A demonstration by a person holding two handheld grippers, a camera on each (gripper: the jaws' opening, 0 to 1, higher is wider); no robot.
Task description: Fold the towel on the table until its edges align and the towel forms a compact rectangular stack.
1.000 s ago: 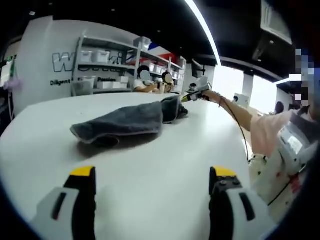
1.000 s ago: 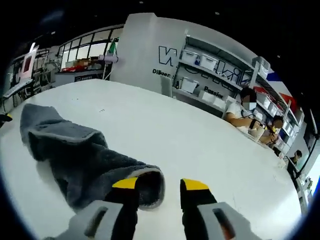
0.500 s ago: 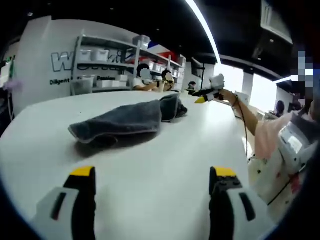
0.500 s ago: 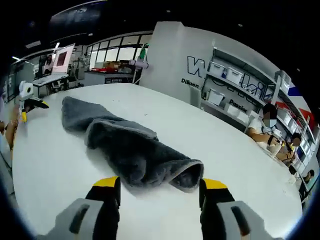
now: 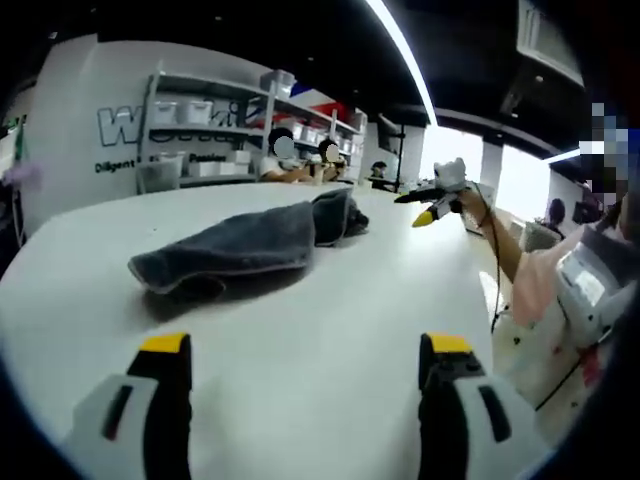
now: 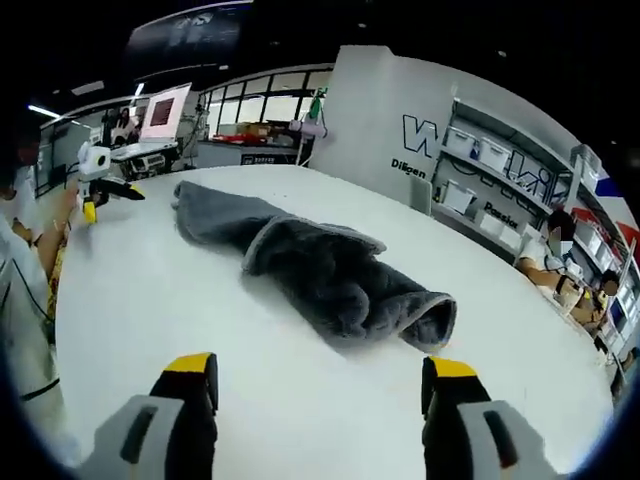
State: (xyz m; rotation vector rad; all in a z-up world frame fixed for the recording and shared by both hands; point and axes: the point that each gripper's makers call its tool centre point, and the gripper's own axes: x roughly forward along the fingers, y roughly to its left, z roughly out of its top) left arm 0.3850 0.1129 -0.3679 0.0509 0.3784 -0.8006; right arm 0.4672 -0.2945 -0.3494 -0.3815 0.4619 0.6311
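Grey terry, the towel (image 5: 240,245) lies crumpled in a long uneven heap on the white table (image 5: 300,360), ahead of the left gripper (image 5: 305,350) and a little to its left, well apart from the tips. That gripper's jaws stand wide with nothing between them, over bare tabletop. To its right the right gripper (image 5: 432,203) shows, held up beyond the towel's far end by a person's hand.

In the right gripper view the towel (image 6: 320,265) stretches from upper left to just ahead of the right gripper (image 6: 315,365), its rolled end nearest. These jaws are also spread wide and hold nothing. The left gripper (image 6: 100,190) appears at the far left.
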